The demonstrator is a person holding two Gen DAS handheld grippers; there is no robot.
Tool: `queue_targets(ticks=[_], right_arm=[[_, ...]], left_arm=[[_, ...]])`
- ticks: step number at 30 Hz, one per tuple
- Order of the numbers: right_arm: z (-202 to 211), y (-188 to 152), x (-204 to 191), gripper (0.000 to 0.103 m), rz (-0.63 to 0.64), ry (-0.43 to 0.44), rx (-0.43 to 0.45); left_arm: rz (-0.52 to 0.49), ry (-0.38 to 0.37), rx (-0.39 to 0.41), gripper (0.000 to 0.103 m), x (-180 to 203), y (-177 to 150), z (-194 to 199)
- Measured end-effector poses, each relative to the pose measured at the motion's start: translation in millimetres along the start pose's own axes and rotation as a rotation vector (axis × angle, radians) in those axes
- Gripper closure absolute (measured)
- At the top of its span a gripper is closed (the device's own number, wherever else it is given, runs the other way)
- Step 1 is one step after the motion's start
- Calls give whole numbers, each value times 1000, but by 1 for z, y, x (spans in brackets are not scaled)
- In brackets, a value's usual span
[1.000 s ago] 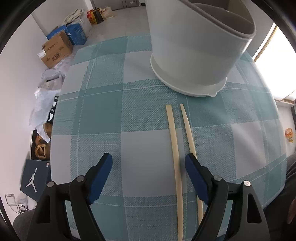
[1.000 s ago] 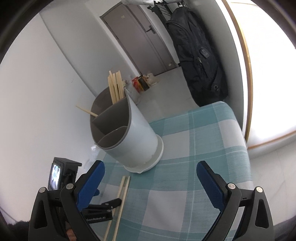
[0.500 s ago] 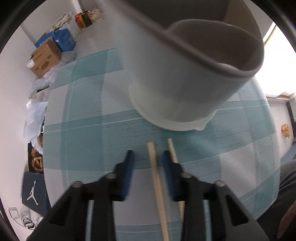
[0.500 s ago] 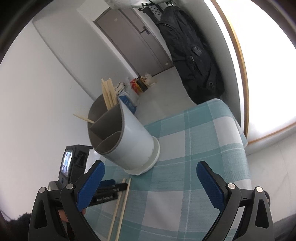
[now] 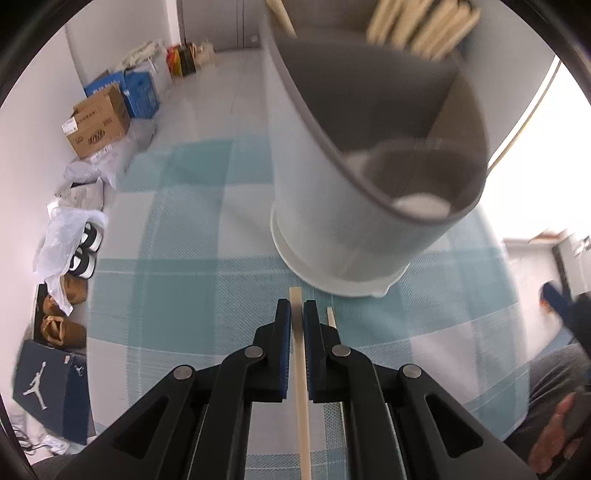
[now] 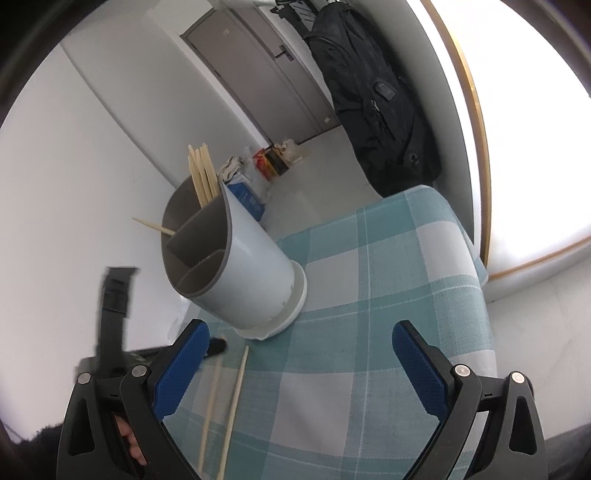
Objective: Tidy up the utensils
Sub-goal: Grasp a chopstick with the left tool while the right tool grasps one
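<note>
My left gripper (image 5: 296, 314) is shut on a pale wooden chopstick (image 5: 301, 384) that runs between its blue pads, just in front of the grey-white utensil holder (image 5: 354, 206). A second chopstick (image 5: 331, 318) lies on the checked tablecloth to its right. Several chopsticks (image 5: 417, 26) stand in the holder's back compartment. In the right wrist view, my right gripper (image 6: 299, 354) is open and empty above the cloth, with the holder (image 6: 240, 273), both chopsticks (image 6: 236, 391) and the left gripper (image 6: 216, 347) to its left.
The teal and white checked tablecloth (image 5: 184, 266) covers a small table. Boxes (image 5: 98, 122), bags and shoes lie on the floor to the left. A black backpack (image 6: 376, 99) hangs by a door. A bright window is to the right.
My left gripper moved forward toward the holder, closed on the left chopstick and lifted it. My right gripper stayed open and hardly moved.
</note>
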State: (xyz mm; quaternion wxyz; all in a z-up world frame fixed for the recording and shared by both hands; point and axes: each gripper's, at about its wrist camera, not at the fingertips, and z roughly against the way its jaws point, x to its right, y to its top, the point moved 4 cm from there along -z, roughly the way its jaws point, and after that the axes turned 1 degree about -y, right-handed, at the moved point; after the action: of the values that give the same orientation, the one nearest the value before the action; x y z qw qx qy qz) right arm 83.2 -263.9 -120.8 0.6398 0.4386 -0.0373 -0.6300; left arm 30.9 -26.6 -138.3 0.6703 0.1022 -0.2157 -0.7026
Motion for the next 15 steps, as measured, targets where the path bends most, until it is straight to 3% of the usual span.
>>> queue_targets(ticks=[4, 7, 11, 15], right_arm=[[-6, -6, -2, 3, 8, 4, -26], [-9, -12, -10, 3, 79, -44, -37], [-12, -27, -25, 4, 185, -77, -57], [-21, -39, -35, 19, 210, -84, -117]], left_arm=[[53, -79, 65, 100, -15, -1, 20], [112, -176, 58, 100, -8, 5, 17], [149, -212, 66, 100, -31, 11, 7], [191, -243, 62, 100, -34, 10, 6]])
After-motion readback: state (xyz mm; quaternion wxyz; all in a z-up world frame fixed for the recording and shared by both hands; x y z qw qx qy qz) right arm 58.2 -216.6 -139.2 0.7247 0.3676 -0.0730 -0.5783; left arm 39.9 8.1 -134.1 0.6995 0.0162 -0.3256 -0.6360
